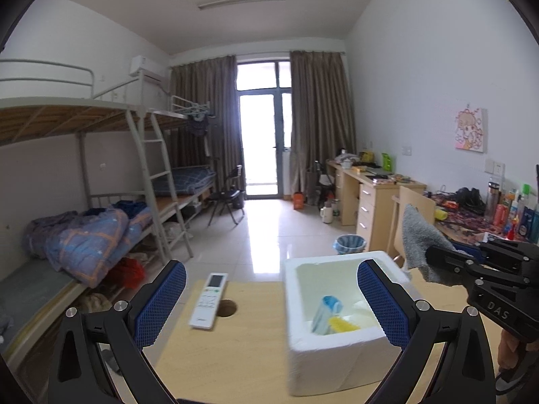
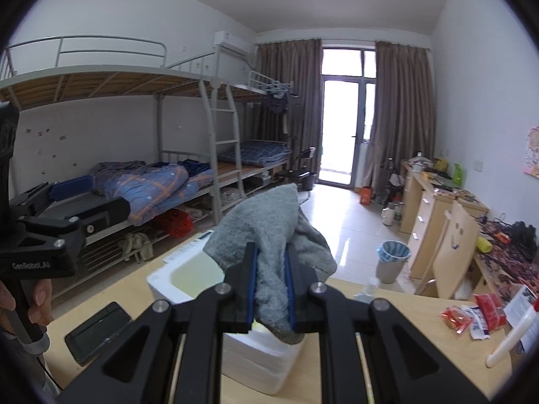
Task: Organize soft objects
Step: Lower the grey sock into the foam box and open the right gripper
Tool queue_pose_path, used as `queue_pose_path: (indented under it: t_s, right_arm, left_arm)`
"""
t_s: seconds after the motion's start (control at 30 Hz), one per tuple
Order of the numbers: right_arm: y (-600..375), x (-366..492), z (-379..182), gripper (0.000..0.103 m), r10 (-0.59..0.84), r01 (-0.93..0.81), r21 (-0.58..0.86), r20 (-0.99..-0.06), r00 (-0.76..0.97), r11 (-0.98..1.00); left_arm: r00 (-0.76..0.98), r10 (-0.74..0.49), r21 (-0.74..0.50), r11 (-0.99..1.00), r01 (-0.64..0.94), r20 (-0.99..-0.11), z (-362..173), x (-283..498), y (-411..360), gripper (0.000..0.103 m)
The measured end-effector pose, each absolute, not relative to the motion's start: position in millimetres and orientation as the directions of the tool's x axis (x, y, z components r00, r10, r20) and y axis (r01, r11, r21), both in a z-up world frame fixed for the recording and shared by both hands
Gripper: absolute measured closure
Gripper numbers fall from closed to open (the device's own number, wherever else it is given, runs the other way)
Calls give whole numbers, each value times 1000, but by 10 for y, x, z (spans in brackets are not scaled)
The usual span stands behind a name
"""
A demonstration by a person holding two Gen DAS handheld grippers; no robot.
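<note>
Clamped in our right hand-held gripper [image 2: 271, 289] at frame center, the cloth [image 2: 269, 232] hangs over the box [image 1: 323, 346] on the counter [image 1: 249, 343]; our left hand-held gripper [image 1: 271, 306] stands apart, so we should lower before releasing.

The towel [image 2: 269, 235] is a fuzzy mottled grey, pinched between black gripper fingers with blue mesh-textured pads [image 1: 165, 303], and the foam box [image 1: 337, 346] under it is plain white with a pale cream inside, holding something light blue and white [image 1: 325, 313] and something yellow [image 1: 342, 325]. The table [image 1: 249, 346] is light wood, the remote [image 1: 209, 299] is white with a greenish screen, and there's a black phone [image 2: 99, 331] plus red-and-white snack packets [image 2: 475, 316]. Further back, the quilt [image 1: 91, 242] is blue with an orange grid, the curtains [image 1: 320, 118] brown, the bin bag [image 1: 349, 244] blue-and-white striped.
</note>
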State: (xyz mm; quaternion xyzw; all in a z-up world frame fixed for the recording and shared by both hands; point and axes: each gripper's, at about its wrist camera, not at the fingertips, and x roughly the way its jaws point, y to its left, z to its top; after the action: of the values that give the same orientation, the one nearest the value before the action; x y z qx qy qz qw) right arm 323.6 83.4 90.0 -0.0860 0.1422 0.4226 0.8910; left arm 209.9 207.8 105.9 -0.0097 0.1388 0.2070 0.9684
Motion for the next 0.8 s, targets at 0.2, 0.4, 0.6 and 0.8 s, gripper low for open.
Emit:
queue_pose_path:
  t_s: [0.2, 0.4, 0.6, 0.8]
  right_arm:
    - [980, 3251, 878, 85, 750, -802, -13, -345, 564, 597]
    - [1028, 3296, 869, 85, 750, -801, -7, -348, 563, 599]
    - [1157, 3409, 808, 85, 740, -796, 0, -370, 562, 605]
    - [1244, 3454, 701, 85, 720, -786, -6, -397, 569, 618]
  left_arm:
    - [860, 434, 38, 897, -440, -268, 1089, 1940, 2160, 1]
    - [860, 435, 40, 896, -441, -265, 1083, 1917, 2138, 1]
    - [864, 427, 27, 900, -436, -269, 1039, 1884, 2124, 1]
    - [865, 421, 19, 901, -433, -273, 1023, 1882, 2154, 1]
